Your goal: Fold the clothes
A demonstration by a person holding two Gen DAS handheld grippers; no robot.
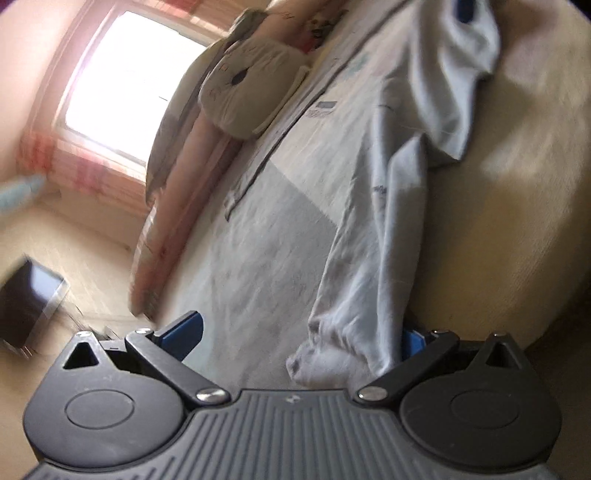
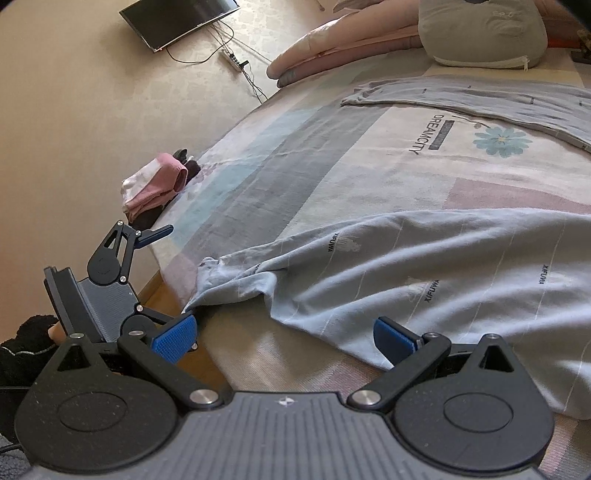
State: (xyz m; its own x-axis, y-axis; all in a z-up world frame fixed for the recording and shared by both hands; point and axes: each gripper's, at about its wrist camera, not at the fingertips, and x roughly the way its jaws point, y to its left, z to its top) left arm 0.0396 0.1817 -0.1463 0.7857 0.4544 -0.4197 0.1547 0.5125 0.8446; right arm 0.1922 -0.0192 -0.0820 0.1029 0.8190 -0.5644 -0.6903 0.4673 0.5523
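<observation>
The light blue shirt (image 2: pixel 424 273) lies spread on the bed (image 2: pixel 295 173), its long axis running from the near-left bed edge, where a bunched end (image 2: pixel 221 273) points, away to the right; a grey garment (image 2: pixel 480 99) lies flat farther up the bed, well apart, near a grey pillow (image 2: pixel 480 33) and pink bedding (image 2: pixel 332 48). The left hand-held gripper (image 2: pixel 166 273) has its fingers spread at that bunched end; the right hand-held gripper (image 2: pixel 284 338) is likewise spread, just before the shirt's edge. Pink socks (image 2: pixel 155 184) sit on the bed's corner; a dark screen (image 2: pixel 177 18) lies on the beige floor (image 2: pixel 74 129).
</observation>
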